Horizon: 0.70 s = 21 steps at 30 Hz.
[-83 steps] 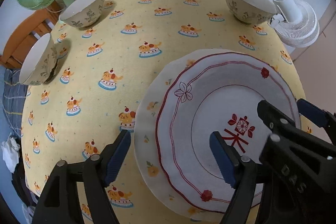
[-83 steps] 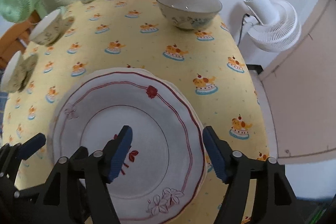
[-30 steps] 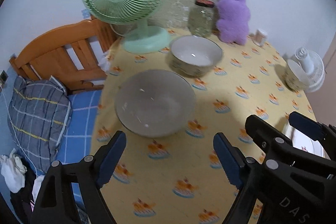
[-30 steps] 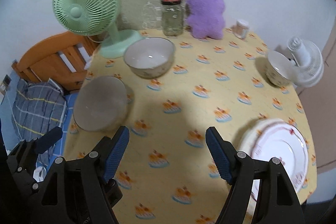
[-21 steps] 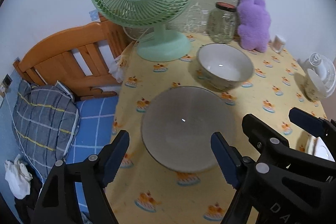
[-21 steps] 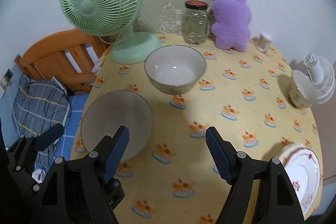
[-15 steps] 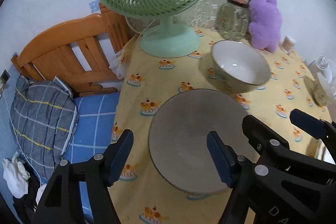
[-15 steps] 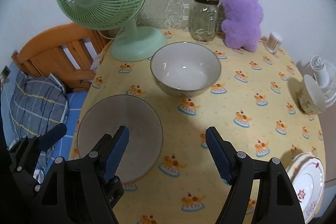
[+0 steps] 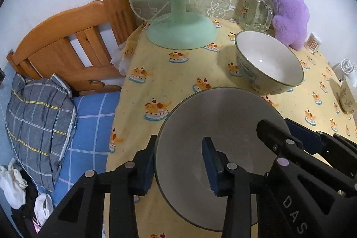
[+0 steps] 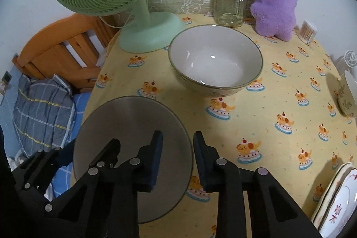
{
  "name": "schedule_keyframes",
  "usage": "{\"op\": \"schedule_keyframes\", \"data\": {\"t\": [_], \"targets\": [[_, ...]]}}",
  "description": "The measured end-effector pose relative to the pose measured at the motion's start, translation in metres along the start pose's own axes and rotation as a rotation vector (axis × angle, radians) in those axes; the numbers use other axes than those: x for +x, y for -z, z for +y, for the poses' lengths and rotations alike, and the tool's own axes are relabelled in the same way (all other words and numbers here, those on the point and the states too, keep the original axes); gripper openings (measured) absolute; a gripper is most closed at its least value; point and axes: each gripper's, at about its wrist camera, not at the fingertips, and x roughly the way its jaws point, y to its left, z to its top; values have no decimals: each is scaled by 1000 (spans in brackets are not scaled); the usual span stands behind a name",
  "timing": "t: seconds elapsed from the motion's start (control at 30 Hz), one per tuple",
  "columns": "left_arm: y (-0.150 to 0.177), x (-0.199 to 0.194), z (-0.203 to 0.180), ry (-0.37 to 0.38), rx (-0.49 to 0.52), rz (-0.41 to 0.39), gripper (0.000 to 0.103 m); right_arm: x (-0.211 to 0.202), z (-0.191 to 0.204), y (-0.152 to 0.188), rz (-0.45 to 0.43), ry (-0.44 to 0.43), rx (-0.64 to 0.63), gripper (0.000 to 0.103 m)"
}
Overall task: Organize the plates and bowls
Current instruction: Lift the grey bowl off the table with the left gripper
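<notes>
A grey-shaded bowl [image 9: 223,122] [image 10: 125,126] stands near the left edge of the yellow tablecloth [image 9: 178,73]. My left gripper [image 9: 178,167] straddles its left rim, one pad outside and one inside; the jaws are closing and a gap still shows at the inner pad. My right gripper [image 10: 177,160] is shut on the bowl's right rim. A second bowl [image 9: 267,64] [image 10: 214,59] stands just behind. A third bowl [image 10: 348,95] sits at the right edge. Stacked red-trimmed plates [image 10: 334,211] lie at the front right.
A green fan [image 10: 142,35], a glass jar [image 10: 229,1], a purple plush toy [image 10: 272,1] and a toothpick holder [image 10: 309,30] line the back of the table. Left of the table edge are a wooden headboard [image 9: 67,44] and a checked pillow [image 9: 38,122].
Both grippers left the stacked plates, swung left and came down onto the near bowl. Their jaws narrowed across its opposite rims, the right one more than the left.
</notes>
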Motion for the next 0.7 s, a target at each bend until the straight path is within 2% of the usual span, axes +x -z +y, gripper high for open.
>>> {"op": "schedule_keyframes", "data": {"t": [0.33,0.7], "targets": [[10,-12,-7,23,0,42,40,-16,-6,12,23,9,23,32],[48,-39,-45,61,48,70,39,-53,-39,55,50,44,72,32]]}}
